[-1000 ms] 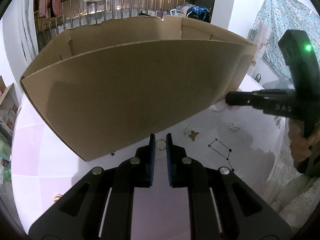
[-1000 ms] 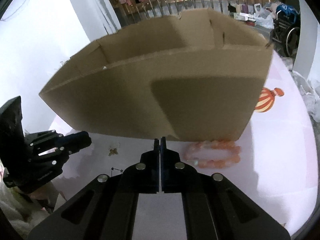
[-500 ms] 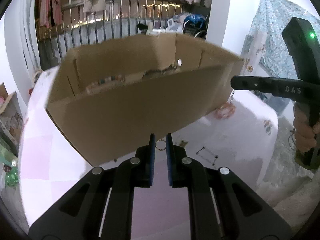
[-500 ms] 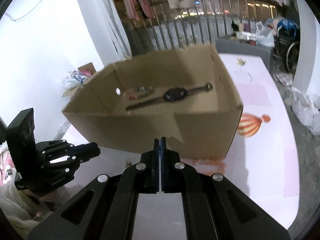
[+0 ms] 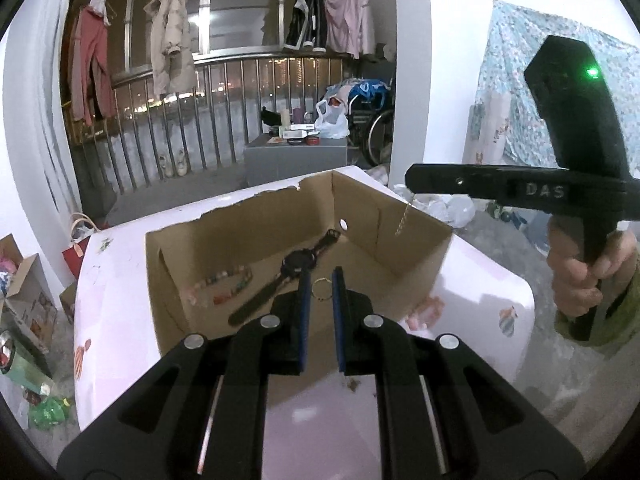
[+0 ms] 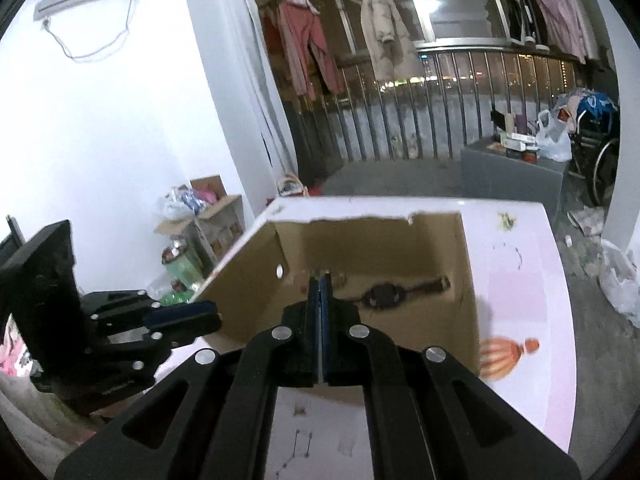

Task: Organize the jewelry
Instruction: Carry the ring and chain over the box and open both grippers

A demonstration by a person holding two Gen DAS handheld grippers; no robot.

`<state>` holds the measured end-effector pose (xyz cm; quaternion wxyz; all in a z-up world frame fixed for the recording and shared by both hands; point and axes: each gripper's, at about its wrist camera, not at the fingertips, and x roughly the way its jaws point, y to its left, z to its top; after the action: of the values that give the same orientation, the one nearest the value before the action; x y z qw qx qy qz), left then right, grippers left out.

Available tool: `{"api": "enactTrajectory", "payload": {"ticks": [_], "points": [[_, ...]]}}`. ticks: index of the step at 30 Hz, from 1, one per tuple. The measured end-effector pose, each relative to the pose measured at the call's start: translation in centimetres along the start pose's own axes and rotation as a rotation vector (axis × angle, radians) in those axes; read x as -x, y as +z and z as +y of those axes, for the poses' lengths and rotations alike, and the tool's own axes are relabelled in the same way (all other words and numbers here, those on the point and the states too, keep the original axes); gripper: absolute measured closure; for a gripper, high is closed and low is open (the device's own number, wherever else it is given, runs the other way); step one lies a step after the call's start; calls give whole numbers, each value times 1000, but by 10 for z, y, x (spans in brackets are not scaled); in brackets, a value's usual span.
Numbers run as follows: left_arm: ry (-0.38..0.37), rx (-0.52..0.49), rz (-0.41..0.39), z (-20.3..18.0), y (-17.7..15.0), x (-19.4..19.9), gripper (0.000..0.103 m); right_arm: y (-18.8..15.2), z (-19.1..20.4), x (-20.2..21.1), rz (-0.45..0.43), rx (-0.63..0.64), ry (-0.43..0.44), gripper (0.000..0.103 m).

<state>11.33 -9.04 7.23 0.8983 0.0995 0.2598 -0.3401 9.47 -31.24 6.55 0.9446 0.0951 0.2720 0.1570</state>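
Left gripper (image 5: 320,292) pinches a thin gold ring (image 5: 321,289) between narrow blue pads; right gripper (image 6: 320,280) clamps a dangling chain (image 5: 402,220) (fine links) above the cardboard box (image 5: 408,248).

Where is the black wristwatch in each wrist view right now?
Left wrist: black wristwatch lies diagonally on the floor of the brown cardboard box, just beyond the fingertips.
Right wrist: right of the closed fingertips, lying crosswise.
Shared landmark: the round hole in the box wall.
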Motion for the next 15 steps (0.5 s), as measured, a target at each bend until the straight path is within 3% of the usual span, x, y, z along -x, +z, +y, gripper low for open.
{"api": "enactTrajectory", "payload": {"ticks": [3,7,11,15], "points": [[-15,11,34,7,10,-22,93,6,-12,-15,38,-18,23,102],[-27,53,140,20,17,-65,93,5,-38,-55,162,-75,39,102],[-21,115,250,31,18,-104,93,-5,-57,-91,282,-105,-30,102],[-4,170,286,39,10,-120,93,-12,-62,-106,334,-95,-53,102]]}}
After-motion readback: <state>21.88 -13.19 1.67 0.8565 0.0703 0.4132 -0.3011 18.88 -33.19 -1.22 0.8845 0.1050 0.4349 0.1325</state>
